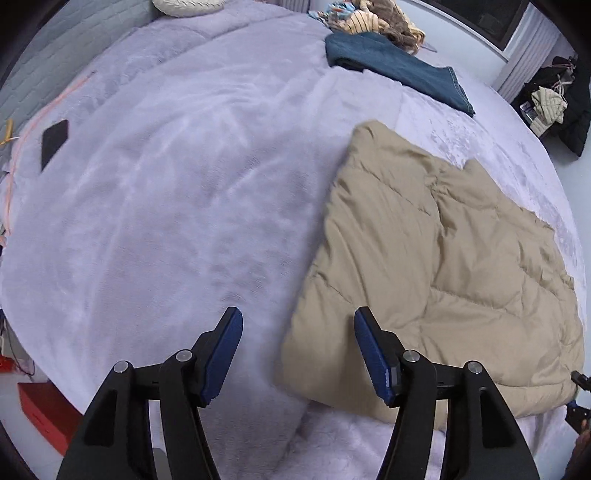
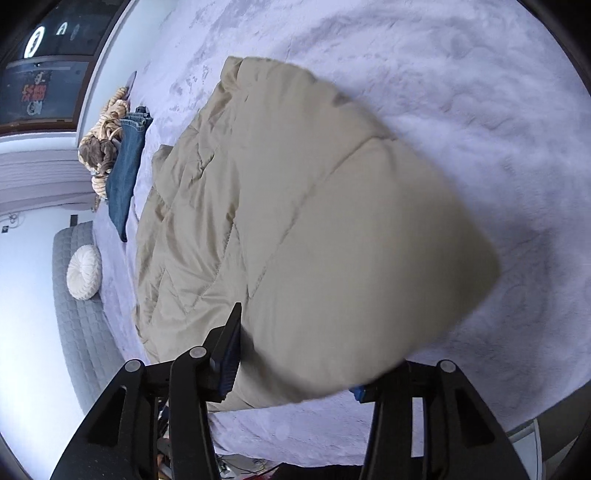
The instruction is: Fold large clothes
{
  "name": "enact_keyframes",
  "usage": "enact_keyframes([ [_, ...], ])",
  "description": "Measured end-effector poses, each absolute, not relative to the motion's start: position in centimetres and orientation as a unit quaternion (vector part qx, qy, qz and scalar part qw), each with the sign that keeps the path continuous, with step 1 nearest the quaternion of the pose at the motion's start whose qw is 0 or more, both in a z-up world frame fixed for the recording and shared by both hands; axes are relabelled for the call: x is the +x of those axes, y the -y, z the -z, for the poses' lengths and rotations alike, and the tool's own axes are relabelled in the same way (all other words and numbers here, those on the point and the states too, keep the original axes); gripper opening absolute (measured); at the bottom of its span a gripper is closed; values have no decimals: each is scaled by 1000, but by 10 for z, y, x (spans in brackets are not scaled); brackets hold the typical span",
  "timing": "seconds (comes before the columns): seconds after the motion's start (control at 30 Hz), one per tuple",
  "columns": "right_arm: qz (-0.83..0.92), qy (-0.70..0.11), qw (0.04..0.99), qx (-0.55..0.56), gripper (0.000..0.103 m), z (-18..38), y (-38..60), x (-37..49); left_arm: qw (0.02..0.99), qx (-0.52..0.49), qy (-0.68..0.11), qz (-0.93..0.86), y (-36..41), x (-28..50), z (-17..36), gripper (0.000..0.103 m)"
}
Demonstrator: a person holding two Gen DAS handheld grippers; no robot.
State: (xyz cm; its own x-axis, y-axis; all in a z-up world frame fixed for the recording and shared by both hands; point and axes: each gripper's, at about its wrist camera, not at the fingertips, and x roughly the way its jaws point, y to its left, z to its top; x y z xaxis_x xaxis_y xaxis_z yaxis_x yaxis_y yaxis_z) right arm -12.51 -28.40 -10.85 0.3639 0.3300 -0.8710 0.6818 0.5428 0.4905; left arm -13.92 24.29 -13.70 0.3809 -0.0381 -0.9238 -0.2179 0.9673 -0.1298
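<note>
A tan quilted puffer garment (image 1: 436, 273) lies folded on the lavender fleece bed cover (image 1: 166, 206). My left gripper (image 1: 298, 350) is open and empty, hovering above the garment's near left corner. In the right wrist view the same tan garment (image 2: 295, 229) fills the middle. My right gripper (image 2: 295, 354) is wide open with a blurred fold of the garment lying between its fingers (image 2: 229, 350); the right finger is mostly hidden by the cloth. I cannot see it squeezing the cloth.
Folded blue jeans (image 1: 395, 66) and a pile of patterned clothes (image 1: 365, 18) lie at the bed's far side. A black flat object (image 1: 53, 142) lies at the left. A round white cushion (image 2: 84, 273) leans on the grey headboard. A red box (image 1: 44, 413) is on the floor.
</note>
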Motion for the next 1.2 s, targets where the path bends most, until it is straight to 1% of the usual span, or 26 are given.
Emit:
enact_keyframes([
  [0.07,152,-545,697,441,50,97,287,-126,831,-120,-540,-54,-254,-136,123,64],
  [0.17,203,-533,725,386,49,77,303,-127,842,-106,-527,-32,-246,-113,108,64],
  [0.2,218,-527,734,369,43,71,310,-130,845,-102,-525,-22,-238,-101,106,64],
  [0.27,240,-513,757,326,37,50,309,-119,848,-94,-521,3,-221,-76,107,64],
  [0.33,214,-503,781,302,36,44,306,-96,851,-80,-519,25,-200,-51,111,64],
  [0.47,133,-515,800,278,36,61,296,-41,848,-40,-525,52,-155,-3,133,64],
  [0.53,120,-530,799,260,36,83,288,0,845,-22,-532,34,-145,15,150,64],
  [0.6,131,-549,791,236,36,113,285,25,837,-27,-546,15,-148,29,171,64],
  [0.63,137,-556,786,231,36,128,285,33,833,-34,-553,12,-149,35,180,64],
  [0.7,145,-562,781,229,31,145,294,31,827,-46,-560,16,-154,42,193,65],
  [0.73,147,-564,780,226,31,151,297,38,825,-48,-562,20,-155,44,198,67],
  [0.83,151,-571,779,212,30,162,302,43,822,-49,-567,23,-157,47,206,70],
  [0.93,155,-579,773,209,30,164,304,48,818,-47,-573,18,-157,47,203,70],
  [1.07,148,-586,770,206,35,149,300,46,817,-35,-576,12,-161,37,183,70],
  [1.13,136,-586,771,211,44,136,297,37,817,-32,-576,14,-164,27,169,70],
  [1.17,131,-584,772,215,50,129,296,32,816,-32,-577,18,-164,22,164,70],
  [1.2,126,-583,773,217,53,123,294,26,814,-33,-579,21,-165,16,158,70],
])
